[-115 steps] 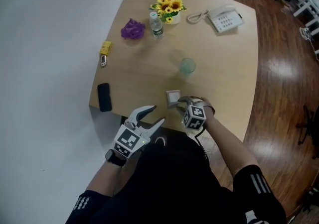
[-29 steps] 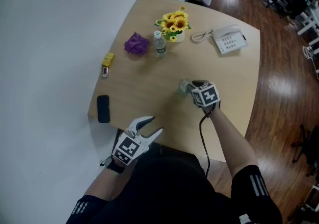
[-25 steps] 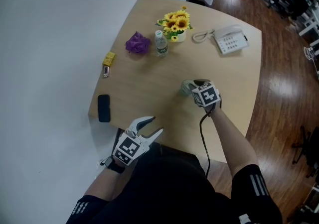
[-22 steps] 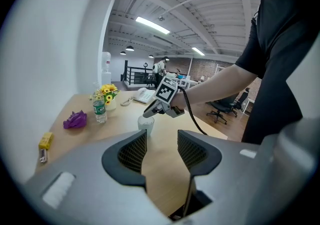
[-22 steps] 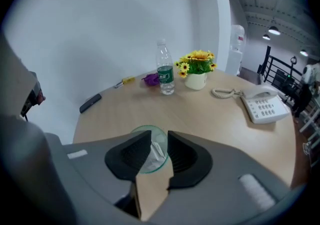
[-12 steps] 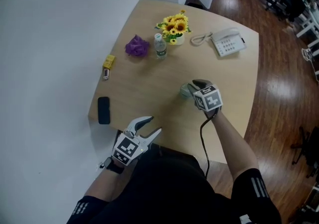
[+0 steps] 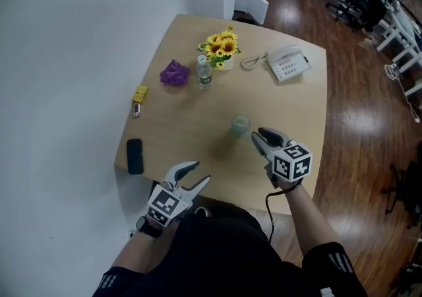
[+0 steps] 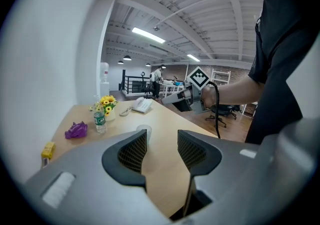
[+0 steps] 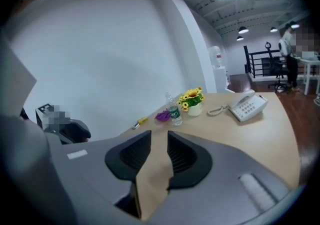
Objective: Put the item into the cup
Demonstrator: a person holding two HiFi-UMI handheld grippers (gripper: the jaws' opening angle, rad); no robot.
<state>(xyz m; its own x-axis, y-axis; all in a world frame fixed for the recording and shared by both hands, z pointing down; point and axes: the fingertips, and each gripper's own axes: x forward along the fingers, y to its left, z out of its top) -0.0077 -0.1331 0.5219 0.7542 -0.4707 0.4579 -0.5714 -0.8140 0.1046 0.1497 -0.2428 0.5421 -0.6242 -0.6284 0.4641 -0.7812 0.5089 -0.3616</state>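
A pale green translucent cup stands upright near the middle of the wooden table. I cannot make out what is inside it. My right gripper hovers just to the cup's right and nearer me, its jaws a little apart with nothing between them; in the right gripper view only bare table shows in the gap. My left gripper is open and empty over the table's near edge. In the left gripper view the cup peeks out behind the left jaw.
At the far side stand a pot of sunflowers, a water bottle, a purple lump and a white desk telephone. A yellow item and a black phone lie along the left edge.
My right gripper has pulled back from over the cup toward me, leaving the cup uncovered. The small white item it was on 4.6 s ago no longer shows. The left gripper hardly moved.
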